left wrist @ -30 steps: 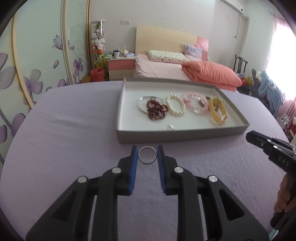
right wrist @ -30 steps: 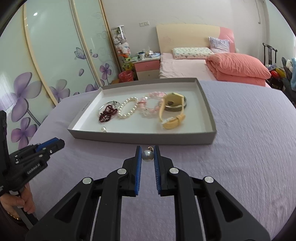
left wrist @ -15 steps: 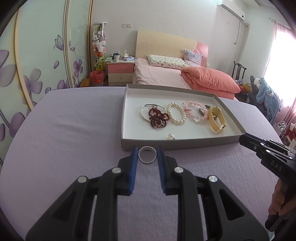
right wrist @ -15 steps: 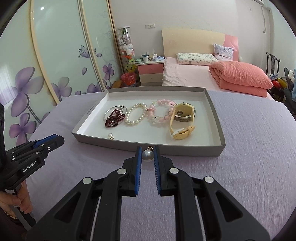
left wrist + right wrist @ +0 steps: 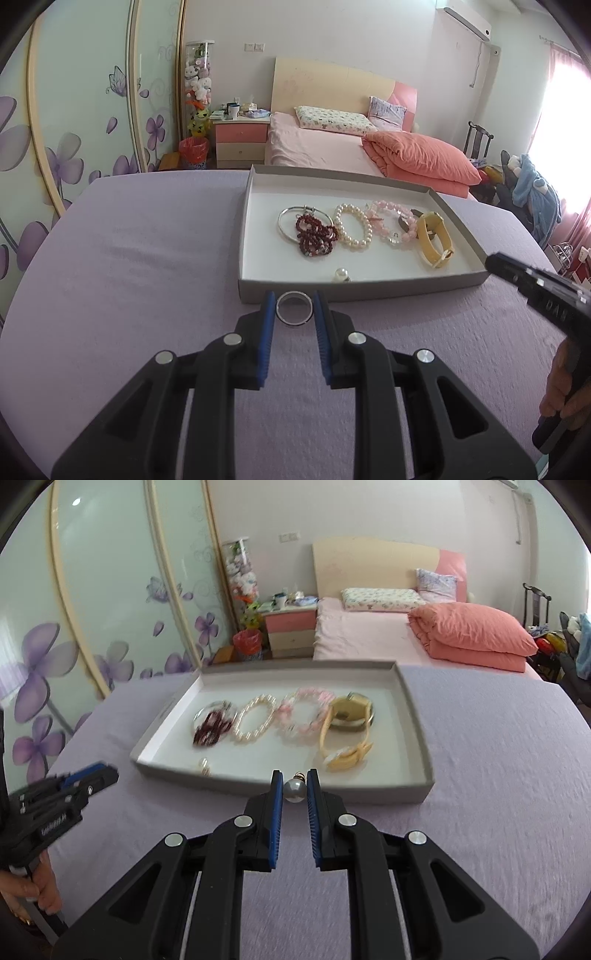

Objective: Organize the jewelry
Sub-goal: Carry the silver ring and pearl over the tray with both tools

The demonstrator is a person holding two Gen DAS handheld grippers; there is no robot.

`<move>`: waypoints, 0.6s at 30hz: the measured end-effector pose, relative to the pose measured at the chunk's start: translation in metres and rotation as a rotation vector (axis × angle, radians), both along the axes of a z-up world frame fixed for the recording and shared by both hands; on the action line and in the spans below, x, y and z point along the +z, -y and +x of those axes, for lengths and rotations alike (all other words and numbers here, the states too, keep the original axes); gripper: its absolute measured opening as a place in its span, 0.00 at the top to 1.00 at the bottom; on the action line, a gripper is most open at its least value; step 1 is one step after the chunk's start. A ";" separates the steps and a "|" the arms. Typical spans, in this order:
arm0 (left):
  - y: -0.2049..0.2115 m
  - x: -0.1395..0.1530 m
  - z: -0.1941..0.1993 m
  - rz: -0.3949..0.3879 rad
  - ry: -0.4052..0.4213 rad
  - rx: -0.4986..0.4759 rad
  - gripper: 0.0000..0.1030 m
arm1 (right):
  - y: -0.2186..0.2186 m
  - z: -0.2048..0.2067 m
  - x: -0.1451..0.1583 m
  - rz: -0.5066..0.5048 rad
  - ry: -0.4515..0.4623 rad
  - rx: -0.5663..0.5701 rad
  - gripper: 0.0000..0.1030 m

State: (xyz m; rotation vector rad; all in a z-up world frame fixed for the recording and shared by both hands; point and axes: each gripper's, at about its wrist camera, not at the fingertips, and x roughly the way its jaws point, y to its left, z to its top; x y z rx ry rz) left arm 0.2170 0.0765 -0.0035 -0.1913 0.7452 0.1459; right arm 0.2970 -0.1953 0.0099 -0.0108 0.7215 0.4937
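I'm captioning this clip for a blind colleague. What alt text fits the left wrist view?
The left gripper pinches a silver ring just before a grey tray on a lilac cloth. The tray holds bracelets, a yellow watch and a loose pearl; a bed stands behind.

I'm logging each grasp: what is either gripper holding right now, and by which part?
The left gripper pinches a silver ring across its outer edge; the right gripper clamps a pearl pendant by the bead's sides.

shiny metal ring [image 5: 294, 308], matt cardboard tray [image 5: 369, 291]
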 end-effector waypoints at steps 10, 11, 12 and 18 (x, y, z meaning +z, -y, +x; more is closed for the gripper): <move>0.000 0.021 0.039 -0.011 0.068 0.008 0.79 | -0.020 0.046 -0.003 0.016 0.017 -0.021 0.87; 0.000 0.022 0.043 -0.010 0.070 0.010 0.79 | -0.024 0.049 -0.005 0.013 0.017 -0.014 0.87; -0.001 0.023 0.047 -0.010 0.073 0.011 0.79 | -0.026 0.049 -0.006 0.012 0.021 -0.010 0.87; 0.000 0.019 0.070 -0.011 0.077 -0.001 0.79 | -0.035 0.061 -0.018 0.007 0.012 0.009 0.87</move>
